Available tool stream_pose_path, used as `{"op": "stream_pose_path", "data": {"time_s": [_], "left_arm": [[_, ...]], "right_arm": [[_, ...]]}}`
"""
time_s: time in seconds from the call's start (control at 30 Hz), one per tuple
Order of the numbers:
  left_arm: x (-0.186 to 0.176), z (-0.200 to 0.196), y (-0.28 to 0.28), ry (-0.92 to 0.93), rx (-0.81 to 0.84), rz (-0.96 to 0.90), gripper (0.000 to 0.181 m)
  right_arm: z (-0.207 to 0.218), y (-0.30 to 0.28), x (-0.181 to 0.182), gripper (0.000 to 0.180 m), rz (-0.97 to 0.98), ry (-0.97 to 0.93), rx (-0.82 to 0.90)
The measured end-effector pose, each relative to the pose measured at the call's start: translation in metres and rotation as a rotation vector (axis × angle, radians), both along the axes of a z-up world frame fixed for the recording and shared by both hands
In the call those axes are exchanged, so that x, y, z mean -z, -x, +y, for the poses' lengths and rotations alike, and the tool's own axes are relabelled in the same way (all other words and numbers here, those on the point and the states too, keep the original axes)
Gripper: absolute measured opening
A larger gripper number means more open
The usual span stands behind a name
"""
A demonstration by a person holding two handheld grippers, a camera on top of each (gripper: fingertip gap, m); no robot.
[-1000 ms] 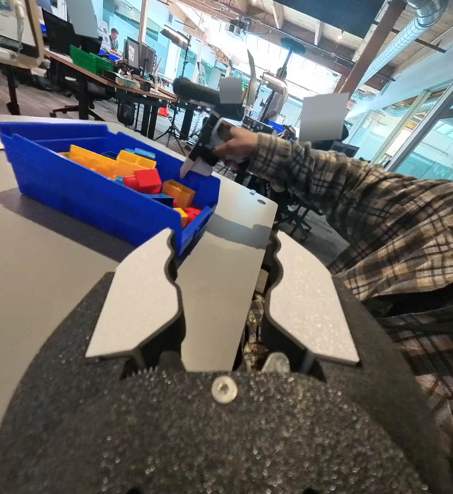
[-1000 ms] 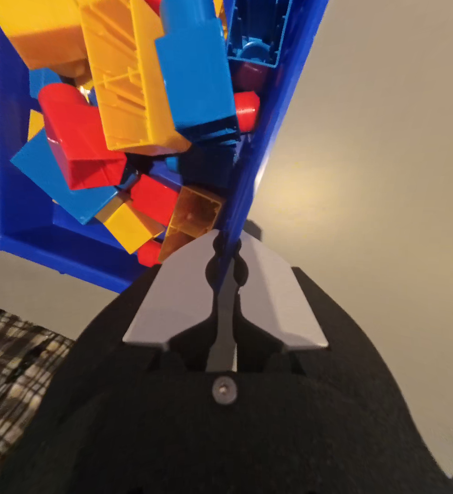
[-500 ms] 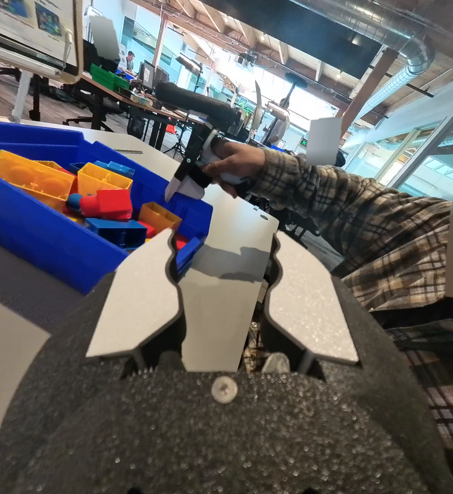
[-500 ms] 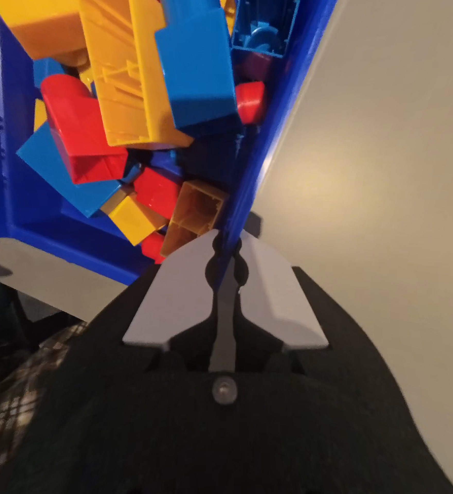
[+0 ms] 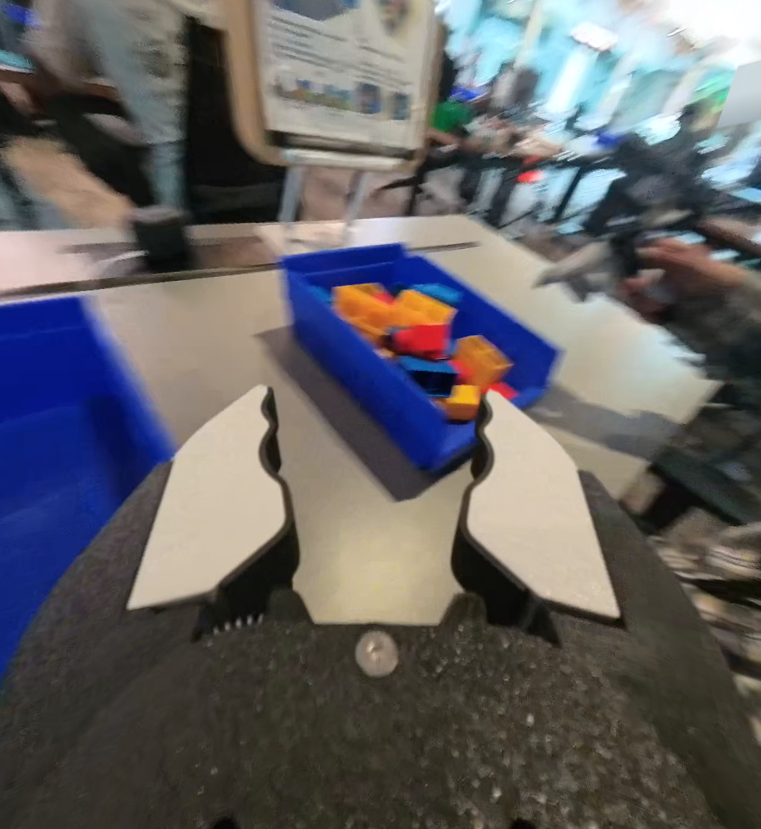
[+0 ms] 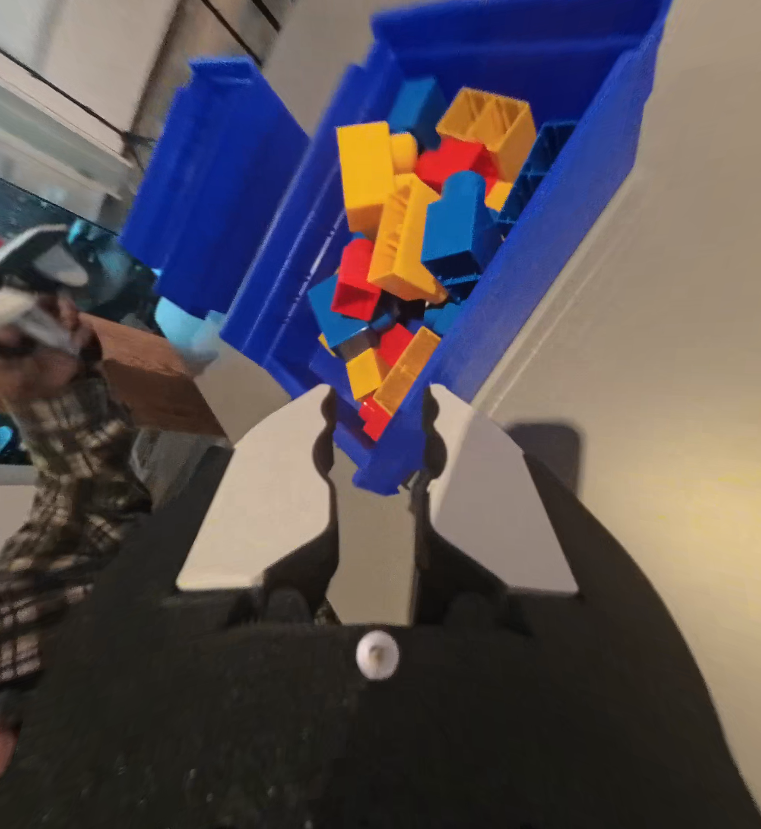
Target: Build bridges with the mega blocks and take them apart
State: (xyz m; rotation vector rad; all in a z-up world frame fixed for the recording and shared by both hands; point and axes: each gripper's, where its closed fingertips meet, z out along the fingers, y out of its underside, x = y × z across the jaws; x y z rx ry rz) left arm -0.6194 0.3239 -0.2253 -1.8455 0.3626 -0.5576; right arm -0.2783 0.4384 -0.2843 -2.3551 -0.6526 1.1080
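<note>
Here, blue bin [image 6: 527,287] heaped with mega blocks [image 6: 410,233], second blue bin [image 5: 33,448] beside, both grippers' jaws released.

Blue bin [image 6: 544,287] holds yellow, red and blue blocks [image 6: 396,233]; sleeve [image 6: 55,448] plaid.

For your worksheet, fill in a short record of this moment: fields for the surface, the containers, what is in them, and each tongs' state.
surface: grey table
containers: blue bin of blocks; second blue bin beside it, contents not visible
contents: yellow, red and blue mega blocks, loosely piled
built bridges: none visible
left tongs: open, empty, above the table
right tongs: open, empty, at the bin's near corner
</note>
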Motion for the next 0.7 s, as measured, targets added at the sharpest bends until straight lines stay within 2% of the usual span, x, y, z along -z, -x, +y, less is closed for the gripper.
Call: {"op": "stream_pose_path", "data": {"time_s": [0.13, 0.3, 0.4, 0.53, 0.7], "left_arm": [[0.003, 0.029, 0.122, 0.168, -0.313, 0.249, 0.089], [0.043, 0.047, 0.24, 0.499, -0.54, 0.277, 0.093], [0.07, 0.05, 0.276, 0.663, -0.612, 0.259, 0.096], [0.105, 0.05, 0.293, 0.834, -0.646, 0.259, 0.094], [0.139, 0.049, 0.286, 0.972, -0.59, 0.248, 0.075]], "right_arm": [[-0.012, -0.043, -0.01, 0.047, 0.06, -0.195, 0.008], [-0.024, -0.086, -0.006, 0.064, 0.008, -0.44, 0.025], [-0.03, -0.103, 0.001, 0.074, -0.041, -0.505, 0.049], [-0.04, -0.115, 0.014, 0.074, -0.067, -0.485, 0.04], [-0.046, -0.118, 0.033, 0.072, -0.073, -0.418, 0.016]]}}
